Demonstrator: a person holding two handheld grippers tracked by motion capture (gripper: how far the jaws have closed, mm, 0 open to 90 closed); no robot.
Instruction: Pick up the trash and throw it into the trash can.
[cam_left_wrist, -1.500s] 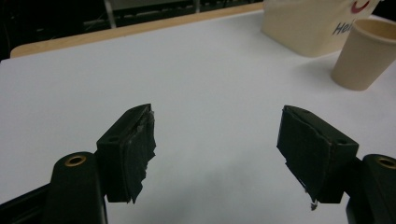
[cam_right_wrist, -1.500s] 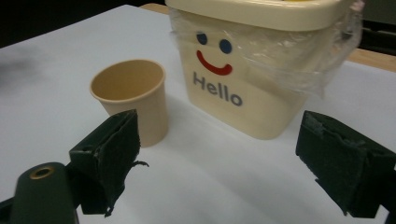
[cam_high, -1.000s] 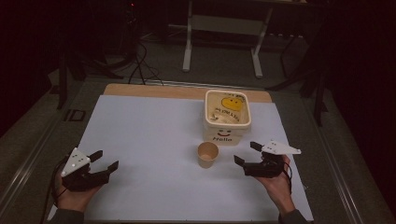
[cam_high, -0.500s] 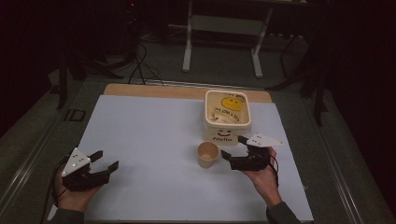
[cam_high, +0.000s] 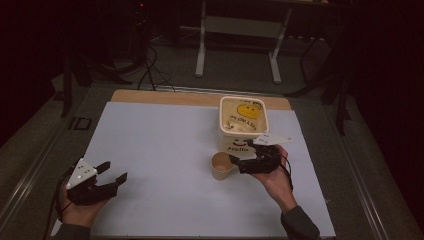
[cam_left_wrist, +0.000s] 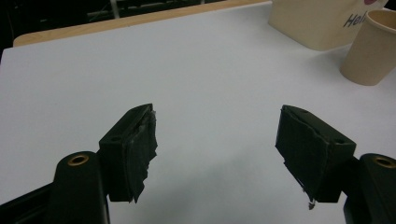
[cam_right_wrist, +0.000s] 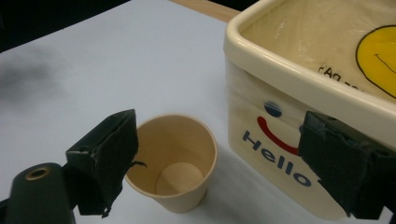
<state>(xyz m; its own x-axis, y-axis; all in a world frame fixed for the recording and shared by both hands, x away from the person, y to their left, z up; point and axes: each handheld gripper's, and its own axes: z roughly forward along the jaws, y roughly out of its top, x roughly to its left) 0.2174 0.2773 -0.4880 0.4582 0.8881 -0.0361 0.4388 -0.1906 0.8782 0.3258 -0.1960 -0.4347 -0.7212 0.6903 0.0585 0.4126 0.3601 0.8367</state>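
An empty paper cup (cam_high: 221, 165) (cam_right_wrist: 175, 173) stands upright on the white table cover (cam_high: 165, 150), just in front of a cream square tub (cam_high: 243, 121) (cam_right_wrist: 322, 93) lined with a smiley-face bag and marked "Hello". My right gripper (cam_high: 240, 161) (cam_right_wrist: 219, 163) is open right beside the cup, on its right, jaws spread wide, nothing between them. My left gripper (cam_high: 114, 172) (cam_left_wrist: 217, 149) rests open at the near left of the table, far from the cup (cam_left_wrist: 369, 49), with only bare cover between its jaws.
A wooden strip (cam_high: 200, 97) edges the far side of the table. Beyond it on the dark floor stand a white frame's legs (cam_high: 240, 45) and cables (cam_high: 150, 65). The cover's middle and left are bare.
My right gripper has moved left and slightly forward, from the right side of the table up to the cup. The left gripper has stayed put.
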